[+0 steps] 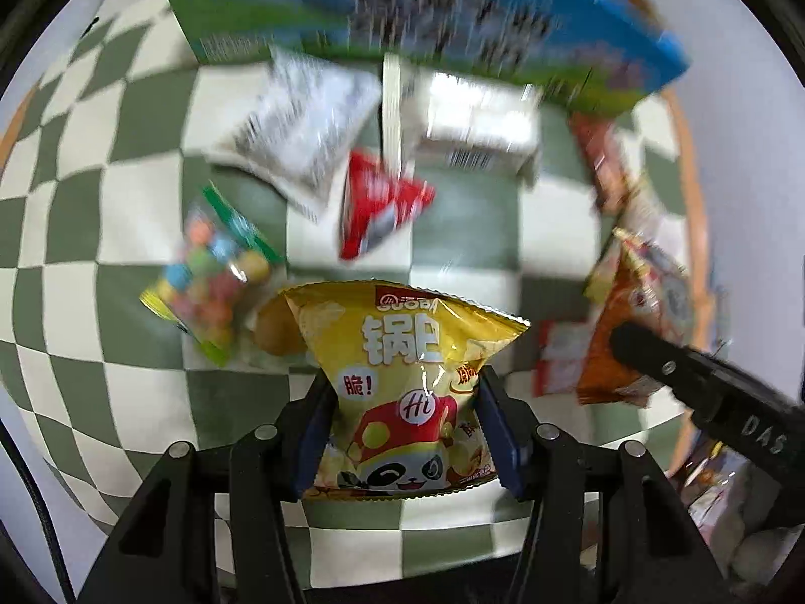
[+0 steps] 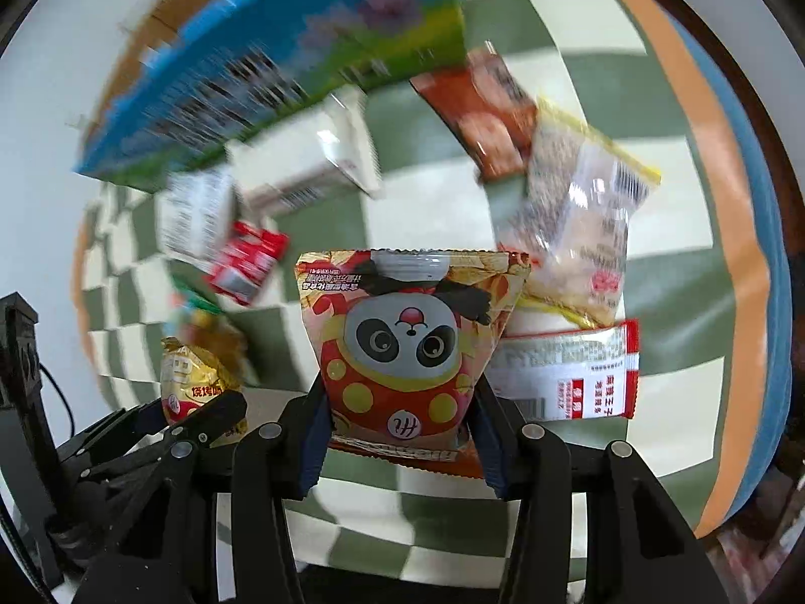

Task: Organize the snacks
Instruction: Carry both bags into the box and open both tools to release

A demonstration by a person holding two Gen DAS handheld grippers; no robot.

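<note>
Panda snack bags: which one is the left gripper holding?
The yellow panda bag, pinched in the left gripper. The right gripper holds the red-and-pink panda bag.

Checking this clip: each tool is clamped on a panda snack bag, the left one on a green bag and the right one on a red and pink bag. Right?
Not quite. The left tool is clamped on a yellow panda bag, not a green one, as the left wrist view shows. The right tool is indeed clamped on a red and pink panda bag.
</note>
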